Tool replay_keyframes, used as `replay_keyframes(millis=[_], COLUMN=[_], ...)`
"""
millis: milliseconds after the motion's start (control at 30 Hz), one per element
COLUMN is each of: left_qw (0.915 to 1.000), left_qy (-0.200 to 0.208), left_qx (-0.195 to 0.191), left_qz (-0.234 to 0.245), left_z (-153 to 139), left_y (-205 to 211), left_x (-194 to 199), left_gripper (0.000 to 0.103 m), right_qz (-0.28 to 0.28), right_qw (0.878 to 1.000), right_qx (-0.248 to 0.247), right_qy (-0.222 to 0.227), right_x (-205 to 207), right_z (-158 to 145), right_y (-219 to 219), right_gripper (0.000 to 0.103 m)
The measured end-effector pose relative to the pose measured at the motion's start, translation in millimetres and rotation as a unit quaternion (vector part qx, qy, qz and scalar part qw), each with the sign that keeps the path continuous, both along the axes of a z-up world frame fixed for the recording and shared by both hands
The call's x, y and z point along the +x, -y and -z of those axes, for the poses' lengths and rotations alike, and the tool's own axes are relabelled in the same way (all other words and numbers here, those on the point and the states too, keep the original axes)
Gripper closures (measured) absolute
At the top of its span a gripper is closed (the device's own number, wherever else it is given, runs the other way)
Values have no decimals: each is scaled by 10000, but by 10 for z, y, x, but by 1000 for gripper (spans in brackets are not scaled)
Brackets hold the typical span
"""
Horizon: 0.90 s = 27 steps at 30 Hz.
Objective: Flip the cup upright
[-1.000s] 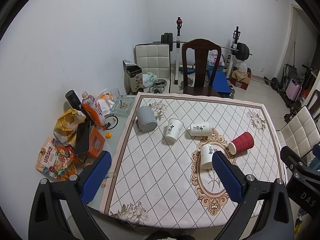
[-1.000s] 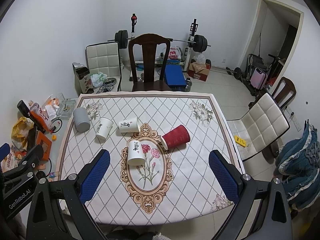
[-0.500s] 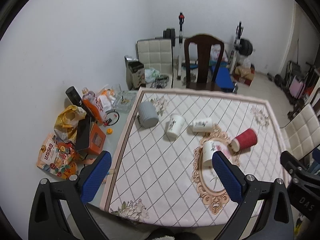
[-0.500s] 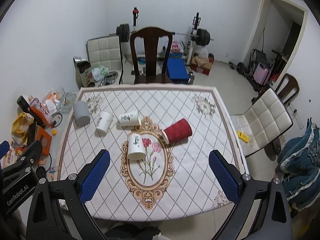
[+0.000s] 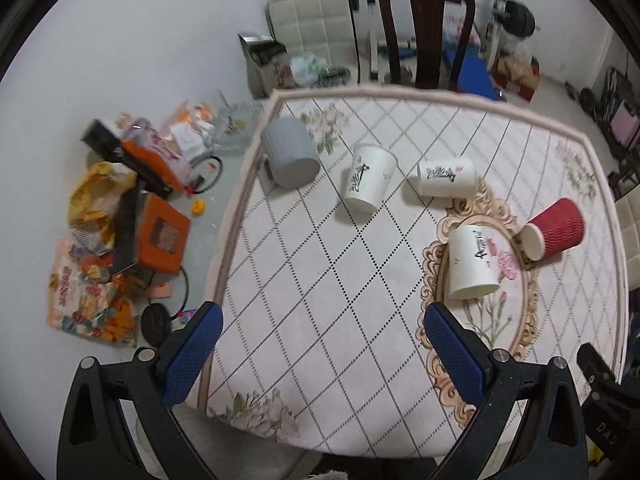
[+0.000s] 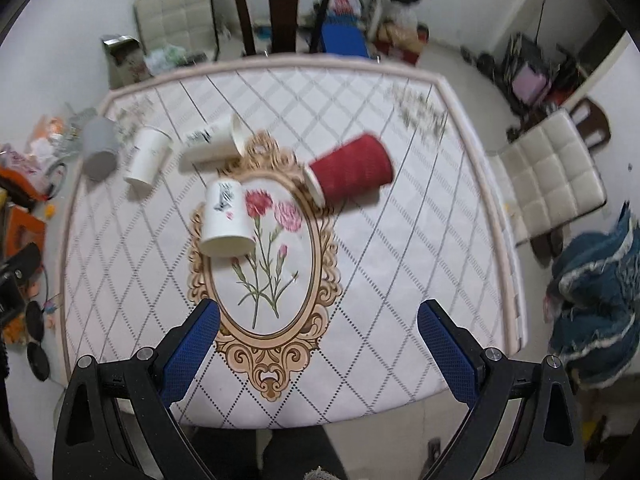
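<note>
Several cups lie on their sides on the table's patterned cloth (image 5: 320, 280): a grey cup (image 5: 290, 156) at the far left, three white paper cups (image 5: 368, 178) (image 5: 446, 178) (image 5: 472, 264), and a red ribbed cup (image 5: 556, 228). In the right wrist view the red cup (image 6: 352, 172) and the nearest white cup (image 6: 224, 220) lie by the flower medallion. My left gripper (image 5: 320, 356) is open and empty, high above the table's near edge. My right gripper (image 6: 318, 354) is open and empty above the near edge too.
Clutter of bags, boxes and bottles (image 5: 132, 208) covers the floor left of the table. A dark wooden chair (image 5: 426, 28) stands at the far side, a white padded chair (image 6: 552, 176) at the right. Gym gear sits behind.
Both grippers have moved down and forward toward the table; the cups look larger and nearer. No cup has moved. Both jaws stay open.
</note>
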<state>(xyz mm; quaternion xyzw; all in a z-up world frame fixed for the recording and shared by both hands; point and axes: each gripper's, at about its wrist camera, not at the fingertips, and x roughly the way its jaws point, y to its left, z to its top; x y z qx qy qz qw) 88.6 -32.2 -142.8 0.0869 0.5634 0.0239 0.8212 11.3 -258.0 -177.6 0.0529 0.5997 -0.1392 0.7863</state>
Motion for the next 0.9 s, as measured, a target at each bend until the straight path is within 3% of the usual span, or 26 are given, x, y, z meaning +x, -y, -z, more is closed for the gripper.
replay_keyframes(millis=[200, 333, 533, 700, 900], left_qw=[9984, 9962, 9915, 9878, 9834], left_qy=[-497, -716, -1014, -1208, -1470], left_qx=[-26, -29, -91, -63, -38], left_qz=[261, 494, 816, 986, 1067], left_z=[509, 770, 1136, 1413, 1693], left_y=[56, 107, 186, 238, 288], left_x=[699, 1103, 1645, 1962, 2188], left_gripper=[0, 1, 2, 4, 19], right_qz=[288, 424, 540, 672, 707], right_qw=[9978, 9950, 9924, 9909, 9903], right_qx=[-43, 3, -40, -63, -105], right_qy=[-600, -904, -1104, -1164, -1189], right_x=[458, 740, 1111, 1345, 1527], right_z=[684, 949, 1159, 1249, 1265], right_y=[137, 193, 230, 272, 284], right_gripper=[5, 10, 18, 19, 20])
